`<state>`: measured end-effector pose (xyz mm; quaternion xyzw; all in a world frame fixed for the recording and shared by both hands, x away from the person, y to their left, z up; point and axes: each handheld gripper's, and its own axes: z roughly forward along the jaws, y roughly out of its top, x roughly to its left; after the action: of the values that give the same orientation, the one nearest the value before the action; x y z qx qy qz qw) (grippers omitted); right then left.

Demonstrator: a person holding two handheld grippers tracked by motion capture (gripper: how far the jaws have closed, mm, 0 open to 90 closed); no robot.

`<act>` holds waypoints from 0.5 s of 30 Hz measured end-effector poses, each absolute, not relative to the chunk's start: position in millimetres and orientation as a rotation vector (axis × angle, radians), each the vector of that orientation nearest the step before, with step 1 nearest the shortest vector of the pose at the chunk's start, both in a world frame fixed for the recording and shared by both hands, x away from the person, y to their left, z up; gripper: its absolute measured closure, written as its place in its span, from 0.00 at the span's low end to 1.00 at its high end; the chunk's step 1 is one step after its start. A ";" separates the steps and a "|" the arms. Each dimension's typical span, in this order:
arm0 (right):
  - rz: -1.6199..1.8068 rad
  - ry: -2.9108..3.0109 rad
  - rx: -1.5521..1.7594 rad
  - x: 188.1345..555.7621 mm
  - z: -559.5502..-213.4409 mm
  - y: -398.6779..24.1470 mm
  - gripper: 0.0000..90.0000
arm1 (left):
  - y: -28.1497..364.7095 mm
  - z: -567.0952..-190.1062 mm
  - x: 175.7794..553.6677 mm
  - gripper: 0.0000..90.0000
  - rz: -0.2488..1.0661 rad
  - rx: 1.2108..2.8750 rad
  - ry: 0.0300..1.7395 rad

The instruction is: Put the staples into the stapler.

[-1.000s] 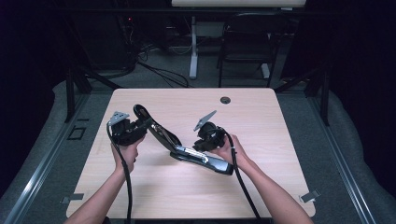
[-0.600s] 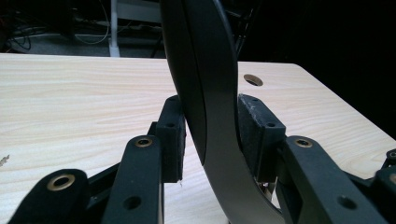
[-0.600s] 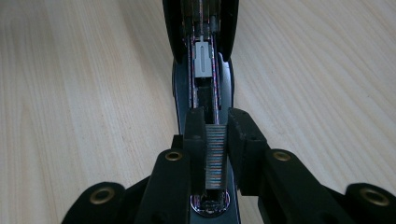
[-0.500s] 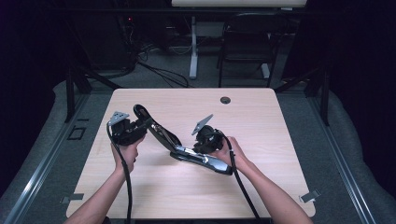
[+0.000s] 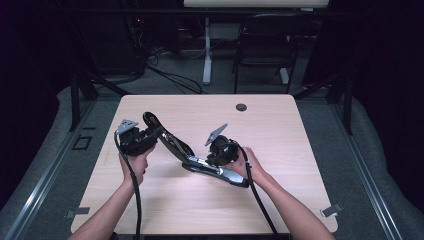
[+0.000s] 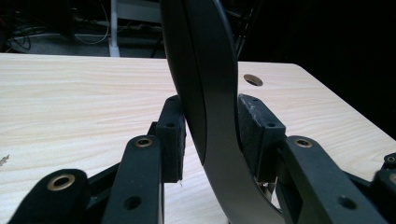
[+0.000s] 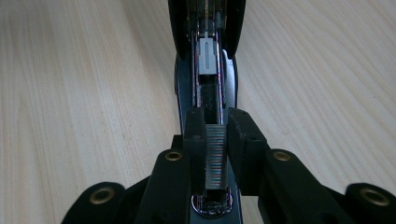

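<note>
Tongs first: right tongs are clenched on a strip of staples, pads pressing its two sides, the strip sitting low in the open channel of the stapler. Left tongs grasp the stapler's black lid, which is swung up and back; the lid runs between both pads, touching the right-hand one, contact with the other less certain. In the high view the left tongs hold the lid raised at the left, while the right tongs sit over the base, which lies on the counter near its middle. Judgement: step in hand is loading staples, strip seated or nearly so in the rail. Grey pusher is visible further along the channel. Next move probably calls for releasing the strip without lifting it out, withdrawing the right tongs clear, then lowering the lid gently with the left until it closes.
</note>
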<state>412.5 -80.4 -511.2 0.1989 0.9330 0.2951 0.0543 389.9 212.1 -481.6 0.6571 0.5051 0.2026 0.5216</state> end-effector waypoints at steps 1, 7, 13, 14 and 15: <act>0.890 2.838 0.600 412.6 -511.8 -80.1 0.87 | 212.1 -481.6 390.0 0.71 0.485 1.574 1.210; 0.874 2.847 0.602 412.4 -514.2 -79.7 0.87 | 212.2 -481.5 390.1 0.71 0.484 1.575 1.210; 0.872 2.849 0.600 412.5 -514.2 -80.0 0.87 | 212.3 -481.4 390.1 0.71 0.482 1.578 1.210; 0.874 2.849 0.601 412.5 -514.4 -80.1 0.87 | 212.4 -481.4 390.1 0.71 0.481 1.579 1.209; 0.873 2.851 0.599 412.6 -514.3 -80.3 0.87 | 212.3 -481.4 390.0 0.71 0.482 1.578 1.210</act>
<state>412.6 -80.3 -514.3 0.1967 0.9362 0.2867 0.0503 390.0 212.3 -481.4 0.6584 0.5047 0.2011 0.5209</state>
